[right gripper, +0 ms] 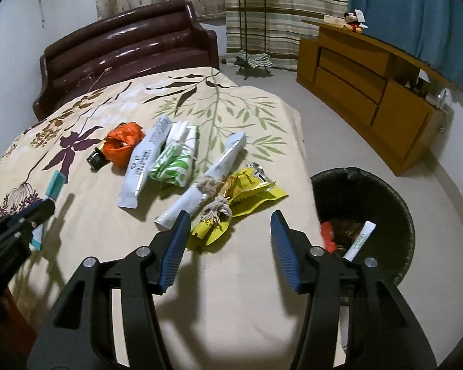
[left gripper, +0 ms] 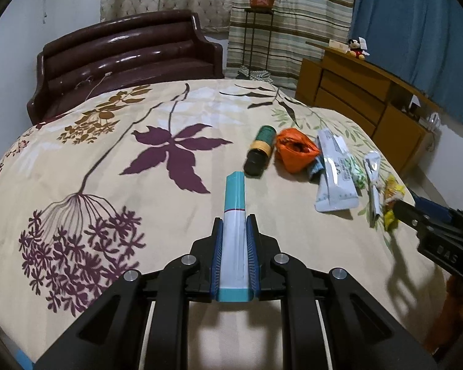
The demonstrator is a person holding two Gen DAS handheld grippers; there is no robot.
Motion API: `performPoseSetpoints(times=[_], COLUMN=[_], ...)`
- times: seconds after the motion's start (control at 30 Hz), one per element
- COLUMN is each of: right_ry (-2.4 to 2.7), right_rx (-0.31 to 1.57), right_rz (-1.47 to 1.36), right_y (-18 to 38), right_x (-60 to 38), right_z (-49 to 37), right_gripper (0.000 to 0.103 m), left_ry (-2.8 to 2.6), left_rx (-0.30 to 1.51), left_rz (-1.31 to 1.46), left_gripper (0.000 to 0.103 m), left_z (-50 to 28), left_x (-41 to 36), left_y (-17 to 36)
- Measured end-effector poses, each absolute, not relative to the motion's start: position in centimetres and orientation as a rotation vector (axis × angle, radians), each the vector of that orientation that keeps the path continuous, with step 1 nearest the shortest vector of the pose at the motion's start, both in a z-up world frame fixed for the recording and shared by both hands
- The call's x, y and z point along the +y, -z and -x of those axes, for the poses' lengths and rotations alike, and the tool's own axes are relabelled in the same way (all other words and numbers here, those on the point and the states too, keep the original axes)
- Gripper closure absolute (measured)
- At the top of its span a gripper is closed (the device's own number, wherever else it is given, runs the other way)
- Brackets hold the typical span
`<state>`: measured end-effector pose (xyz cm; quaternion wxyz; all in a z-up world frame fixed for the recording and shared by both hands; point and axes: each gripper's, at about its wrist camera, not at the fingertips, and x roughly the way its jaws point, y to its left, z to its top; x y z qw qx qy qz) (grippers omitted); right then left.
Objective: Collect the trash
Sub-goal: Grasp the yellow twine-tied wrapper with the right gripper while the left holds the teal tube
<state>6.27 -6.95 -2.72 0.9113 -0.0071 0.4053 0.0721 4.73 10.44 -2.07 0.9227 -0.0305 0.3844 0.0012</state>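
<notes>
On the bed (right gripper: 250,302), far left, the left gripper (left gripper: 235,228) is pinching a teal-and-white tube (left gripper: 235,215) lengthwise between its blue pads, lifted off the floral cover. Not binned yet.

Right of it the pile lies on the cover: dark green bottle (left gripper: 259,149) on its side, just beside it a crumpled orange bag (right gripper: 122,143), then a flat grey-white pouch (right gripper: 146,162), a green-leaf printed packet (right gripper: 173,163), a silver tube (right gripper: 210,178) with twine (right gripper: 216,209) around it, and yellow wrappers (right gripper: 250,191) at the near edge.

The right gripper (right gripper: 230,237) has its fingers spread, nothing between them, hovering over the near cover just short of the yellow wrappers and twine. Likely its next pick.

Far right, on the floor beside the bed, a black-lined trash bin (right gripper: 395,203). Inside: a white stick-shaped pack (right gripper: 359,240), something red (right gripper: 328,236), and a dark flat item I can't identify.

Progress: early to middle, judging by this. A few pieces are in the bin, one in the grip, and about seven remain on the bed.
</notes>
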Motion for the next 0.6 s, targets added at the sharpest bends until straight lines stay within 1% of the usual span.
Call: performPoseSetpoints(times=[0.43,0.5,0.53,0.6], right_ry=[-0.154,-0.153,-0.156,-0.163], right_rx=[0.870,0.877,0.881,0.890], right_rz=[-0.046,-0.063,-0.069,-0.076], right_y=[2.9,3.1,3.2,3.4], right_x=[-6.5,-6.5,-6.5,-6.4], right_z=[-8.1,-8.3,-8.4,-8.6], right_gripper=[0.051,0.057,0.057,0.067], left_ry=[-0.033,-0.033,-0.033,-0.029], left_rx=[0.795,0.799,0.800,0.804], left_rz=[0.091,0.093,0.094,0.094], left_gripper=[0.087,0.087,0.087,0.087], left_z=[-5.5,-5.7,-5.7,-5.9], left_x=[12.6,12.7,12.8,12.7], left_y=[2.2,2.3,2.3,2.4])
